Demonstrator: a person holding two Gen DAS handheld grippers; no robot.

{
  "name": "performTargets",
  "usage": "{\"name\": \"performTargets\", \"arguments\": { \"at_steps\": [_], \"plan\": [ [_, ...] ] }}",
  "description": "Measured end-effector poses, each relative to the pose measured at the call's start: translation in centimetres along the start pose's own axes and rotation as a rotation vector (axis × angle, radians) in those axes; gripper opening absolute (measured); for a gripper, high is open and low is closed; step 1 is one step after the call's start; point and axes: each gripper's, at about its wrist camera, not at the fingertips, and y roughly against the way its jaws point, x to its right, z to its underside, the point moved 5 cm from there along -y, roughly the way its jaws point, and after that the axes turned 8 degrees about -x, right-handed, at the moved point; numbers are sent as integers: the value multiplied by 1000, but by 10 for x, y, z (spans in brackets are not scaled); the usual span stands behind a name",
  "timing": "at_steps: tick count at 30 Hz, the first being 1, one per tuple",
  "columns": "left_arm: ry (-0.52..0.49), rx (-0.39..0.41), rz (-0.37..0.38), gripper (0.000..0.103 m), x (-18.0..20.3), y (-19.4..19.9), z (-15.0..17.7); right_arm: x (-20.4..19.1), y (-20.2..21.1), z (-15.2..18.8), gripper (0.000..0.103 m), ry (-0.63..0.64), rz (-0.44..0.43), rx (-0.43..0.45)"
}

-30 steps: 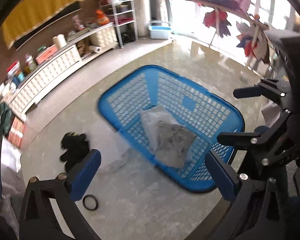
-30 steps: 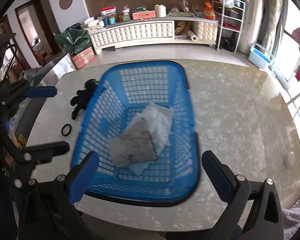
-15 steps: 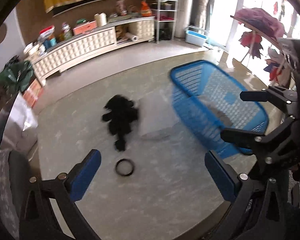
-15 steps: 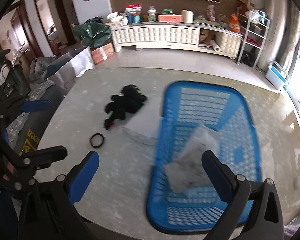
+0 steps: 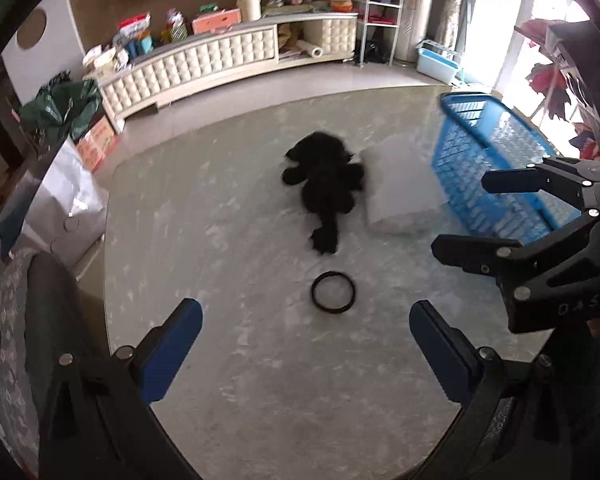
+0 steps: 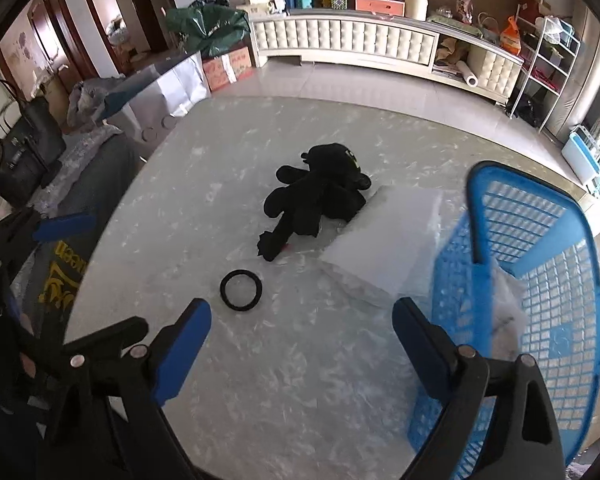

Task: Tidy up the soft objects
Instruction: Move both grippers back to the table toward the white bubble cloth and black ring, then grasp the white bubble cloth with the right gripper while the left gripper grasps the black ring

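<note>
Black and floppy, the plush [image 6: 316, 200] lies near the middle of the marble table [image 6: 300, 380], touching a white pad [image 6: 384, 240] that sits between it and the blue basket [image 6: 540, 280], where pale soft things [image 6: 504, 304] already rest. Nearer me a black ring [image 6: 241, 285] lies flat, just apart from the plush's tail end. Both the left gripper [image 5: 306, 354] and the right gripper [image 6: 302, 346] hang over the near edge, fingers spread wide, holding nothing.
</note>
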Motion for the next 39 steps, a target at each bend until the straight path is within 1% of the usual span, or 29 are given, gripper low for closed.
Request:
{"name": "performTargets", "arguments": {
  "at_steps": [2,7,11,15,20,25,27,28,29,30,31,32,33,34,35,36,39],
  "plan": [
    [14,-12,4,103,-8,-10,2,-4,-8,-5,92,1,18,-9],
    [46,-53,30,103,-23,-43,4,-3,-42,-17,92,-26,78,-61],
    [63,-77,53,103,-27,-66,3,2,-66,-25,92,-35,146,-82],
    [59,-93,79,103,-25,-81,2,15,-90,-33,89,-62,213,-100],
    [29,-103,71,103,-21,-95,-1,33,-118,-34,89,-103,238,-157],
    [30,-106,89,103,-20,-101,-3,42,-133,-29,82,-106,266,-183],
    [25,-107,89,103,-20,-102,-2,43,-131,-28,73,-112,278,-159],
    [23,-107,89,103,-20,-101,-2,44,-130,-27,66,-124,274,-153],
    [23,-106,88,103,-20,-103,-2,45,-129,-26,56,-140,273,-145],
    [25,-107,89,103,-20,-105,-3,47,-128,-26,51,-148,276,-140],
    [28,-109,93,103,-20,-106,-3,48,-126,-26,49,-149,284,-133],
    [33,-109,98,103,-20,-107,-3,48,-124,-27,44,-145,292,-129],
    [40,-111,100,103,-20,-109,-4,49,-123,-26,37,-138,297,-126],
    [45,-111,103,103,-20,-111,-4,50,-121,-24,35,-130,301,-122],
    [46,-113,105,103,-20,-113,-4,51,-120,-24,27,-120,310,-116],
    [43,-114,105,103,-19,-115,-4,51,-118,-23,23,-118,312,-107],
    [19,-125,91,103,-13,-123,-6,52,-107,-20,21,-117,305,-64]
  ]
}}
